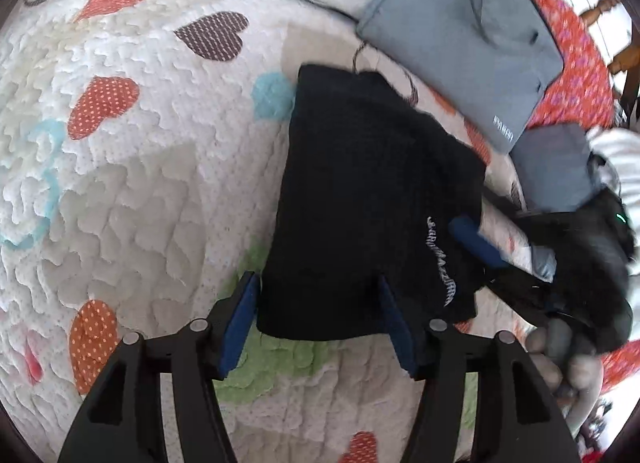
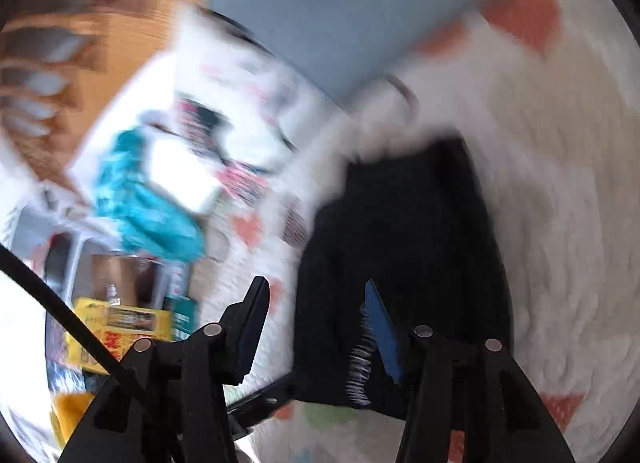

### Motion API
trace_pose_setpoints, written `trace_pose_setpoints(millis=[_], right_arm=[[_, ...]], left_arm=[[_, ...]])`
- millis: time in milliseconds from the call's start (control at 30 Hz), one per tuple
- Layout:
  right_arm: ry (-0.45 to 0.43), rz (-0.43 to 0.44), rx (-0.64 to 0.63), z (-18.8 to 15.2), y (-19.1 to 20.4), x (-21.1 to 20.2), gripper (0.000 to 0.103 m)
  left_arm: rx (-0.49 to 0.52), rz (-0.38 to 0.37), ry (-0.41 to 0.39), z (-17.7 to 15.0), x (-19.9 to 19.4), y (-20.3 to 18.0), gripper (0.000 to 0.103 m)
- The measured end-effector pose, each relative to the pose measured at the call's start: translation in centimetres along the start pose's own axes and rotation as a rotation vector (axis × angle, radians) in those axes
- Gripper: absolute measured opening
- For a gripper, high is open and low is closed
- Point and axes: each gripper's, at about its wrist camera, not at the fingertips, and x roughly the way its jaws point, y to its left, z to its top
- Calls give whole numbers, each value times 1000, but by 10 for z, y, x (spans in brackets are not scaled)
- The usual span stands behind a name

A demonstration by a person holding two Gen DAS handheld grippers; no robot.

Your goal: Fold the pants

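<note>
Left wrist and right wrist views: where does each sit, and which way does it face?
Left wrist: behind the open left tongs, facing down onto black pants on the heart quilt; right tongs enter at right.
Right wrist: behind the open right tongs, blurred, over the same pants.
Shared: pants, quilt, grey bag.

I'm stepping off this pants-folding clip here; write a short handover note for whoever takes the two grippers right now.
Left gripper: open, empty, at the near edge of the black pants.
Right gripper: open, empty, over the pants' right side beside the white lettering; its view is motion-blurred.
Pants: a compact folded stack on the heart-print quilt, grey folded garment beyond.
Done: folds appear made.
Left: probably just tidy the uneven right edge, then set it aside.
</note>
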Motion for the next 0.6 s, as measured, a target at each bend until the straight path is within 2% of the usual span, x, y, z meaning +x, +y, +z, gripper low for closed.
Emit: trace_pose_setpoints(millis=[33,100,133,167,200,233,267,367,533,600], right_arm=[[-12,2,30,0,-8,-2,34],[-18,10,60,1,-9,-9,33],[-42,-28,40,2,-5,-17,34],[-85,-85,-9,1,3,-28,41],[-114,-132,-45,1,8,-34,53],[-148,-200,-89,-4,15,-44,59],[-152,-222,-103,-7,16,-53,62],[-148,-246,-163,-28,29,-66,62],[-167,-324,-263,-75,48,-80,64],[-179,-370,-297,-91,50,-83,66]], left_arm=[[-8,-7,3,0,-1,1,61],[6,0,-15,0,-8,-1,61],[25,12,-35,-1,-15,-3,61],[49,29,-66,-4,-24,-5,61],[77,48,-104,-5,-33,-9,61],[99,65,-141,-8,-42,-12,61],[120,83,-182,-11,-51,-15,61],[187,164,-345,-30,-87,-28,62],[238,254,-640,-62,-138,-50,98],[255,287,-709,-78,-154,-55,103]])
